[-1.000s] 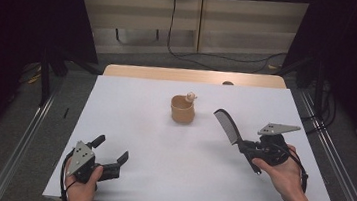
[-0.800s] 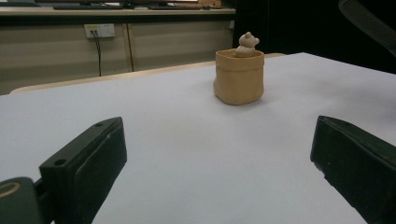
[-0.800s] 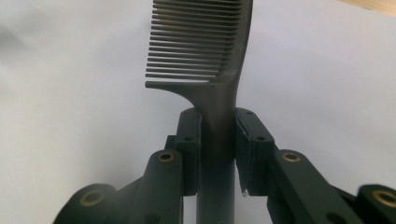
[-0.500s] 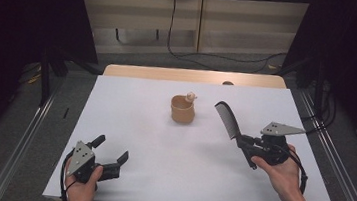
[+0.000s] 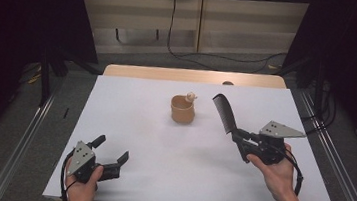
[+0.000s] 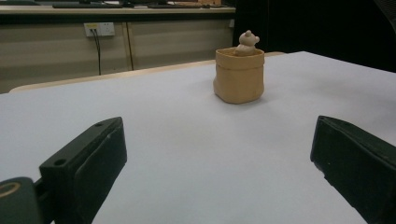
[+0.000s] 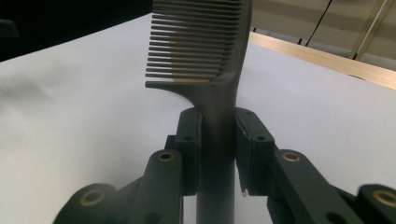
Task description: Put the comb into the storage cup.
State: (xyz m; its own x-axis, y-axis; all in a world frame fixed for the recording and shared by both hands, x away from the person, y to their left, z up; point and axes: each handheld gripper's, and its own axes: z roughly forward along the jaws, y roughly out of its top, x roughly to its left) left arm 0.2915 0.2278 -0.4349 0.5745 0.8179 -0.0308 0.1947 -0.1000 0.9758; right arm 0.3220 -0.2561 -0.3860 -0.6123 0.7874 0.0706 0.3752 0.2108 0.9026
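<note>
Black comb (image 7: 219, 70) clamped in right tool (image 7: 218, 140); no writing legible.

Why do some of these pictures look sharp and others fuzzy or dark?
High view: the white table is evenly lit and the surroundings are dark. Left gripper view: the tan pot is fairly sharp, the near fingers soft. Right gripper view: the comb sits very close, its teeth slightly blurred, its near side in shade.

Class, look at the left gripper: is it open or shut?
Open. The left gripper rests near the table's front edge with its jaws spread wide apart and nothing between them; in its own view bare white table shows between them.
</note>
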